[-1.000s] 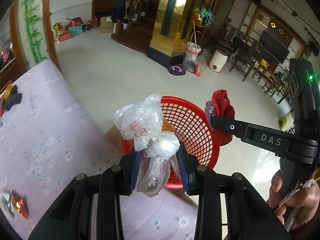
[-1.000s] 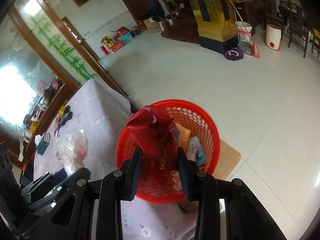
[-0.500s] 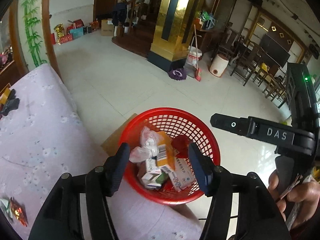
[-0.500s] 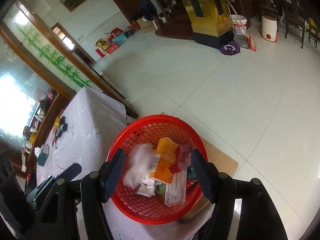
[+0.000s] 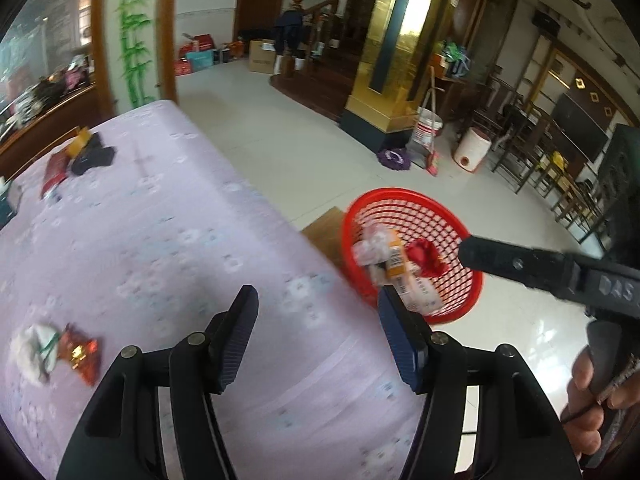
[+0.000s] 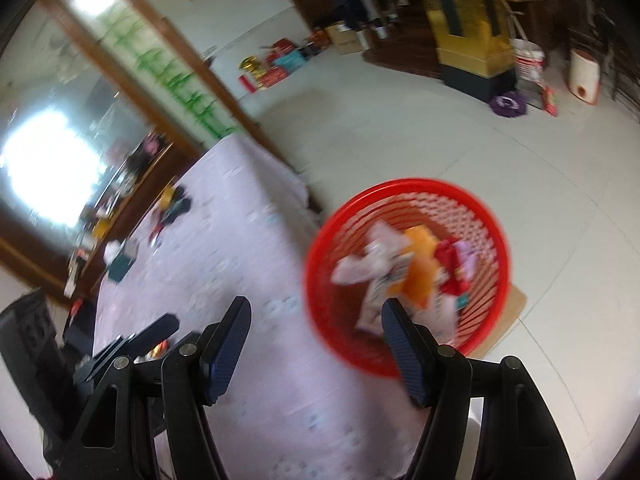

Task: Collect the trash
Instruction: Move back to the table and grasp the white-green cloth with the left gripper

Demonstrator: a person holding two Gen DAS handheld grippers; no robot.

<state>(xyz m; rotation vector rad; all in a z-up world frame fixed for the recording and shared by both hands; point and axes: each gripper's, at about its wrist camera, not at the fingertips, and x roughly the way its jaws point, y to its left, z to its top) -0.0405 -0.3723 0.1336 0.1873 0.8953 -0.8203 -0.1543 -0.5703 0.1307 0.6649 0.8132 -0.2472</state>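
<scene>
A red mesh basket stands on the floor by the table's edge and holds a clear plastic bag, an orange box and a red wrapper. It also shows in the right wrist view. My left gripper is open and empty above the lilac tablecloth. My right gripper is open and empty, over the table edge beside the basket. A white wad and a red foil wrapper lie on the cloth at the left.
Dark cloth, a red packet and a yellow item lie at the table's far end. Flat cardboard lies under the basket. A gold pillar, bucket and chairs stand across the tiled floor.
Both grippers let go of the plastic bag and the red wrapper, which now lie in the basket. Both grippers have swung left, back over the table.
</scene>
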